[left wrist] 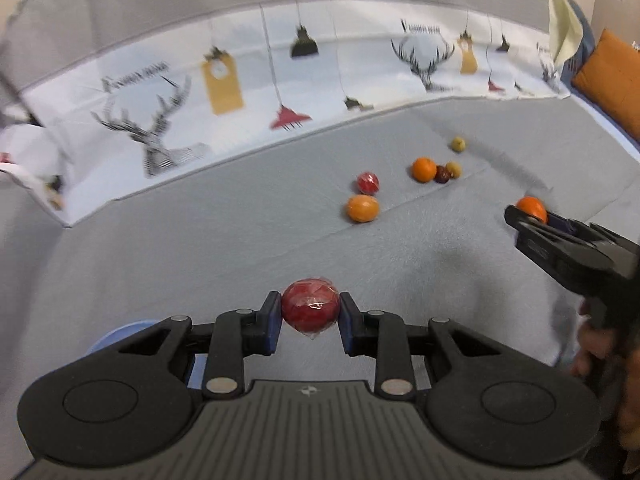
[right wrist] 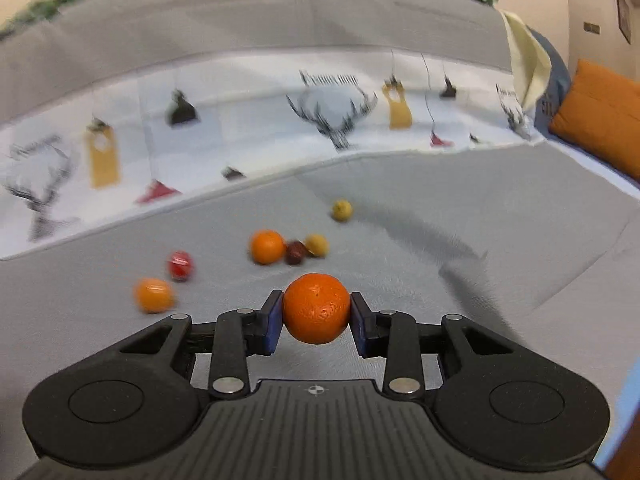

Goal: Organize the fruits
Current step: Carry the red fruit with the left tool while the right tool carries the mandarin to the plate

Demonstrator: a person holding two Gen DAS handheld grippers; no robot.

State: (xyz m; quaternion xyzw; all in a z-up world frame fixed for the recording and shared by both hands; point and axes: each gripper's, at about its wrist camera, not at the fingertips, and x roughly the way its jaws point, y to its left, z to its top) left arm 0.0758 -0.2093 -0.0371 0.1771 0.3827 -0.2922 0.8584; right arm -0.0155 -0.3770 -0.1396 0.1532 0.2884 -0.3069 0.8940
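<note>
Your left claw (left wrist: 310, 312) pinches a red plastic-wrapped fruit (left wrist: 310, 309) between its blue pads, lifted clear of the grey surface (left wrist: 200, 240). Farther off on that cloth, left to right, lie an orange fruit (left wrist: 362, 208) touching a small red wrapped one (left wrist: 368, 183), then a round orange (left wrist: 424, 169) with a dark brown fruit (left wrist: 442, 174) and a yellowish one (left wrist: 453, 169) pressed beside it, and a lone yellow-green fruit (left wrist: 458, 144) farther back. At the right, your right claw (right wrist: 316, 310) grips an orange (right wrist: 316, 308) squarely between both pads, also off the cloth. A deer-print cloth (left wrist: 240, 80) runs along the far edge.
</note>
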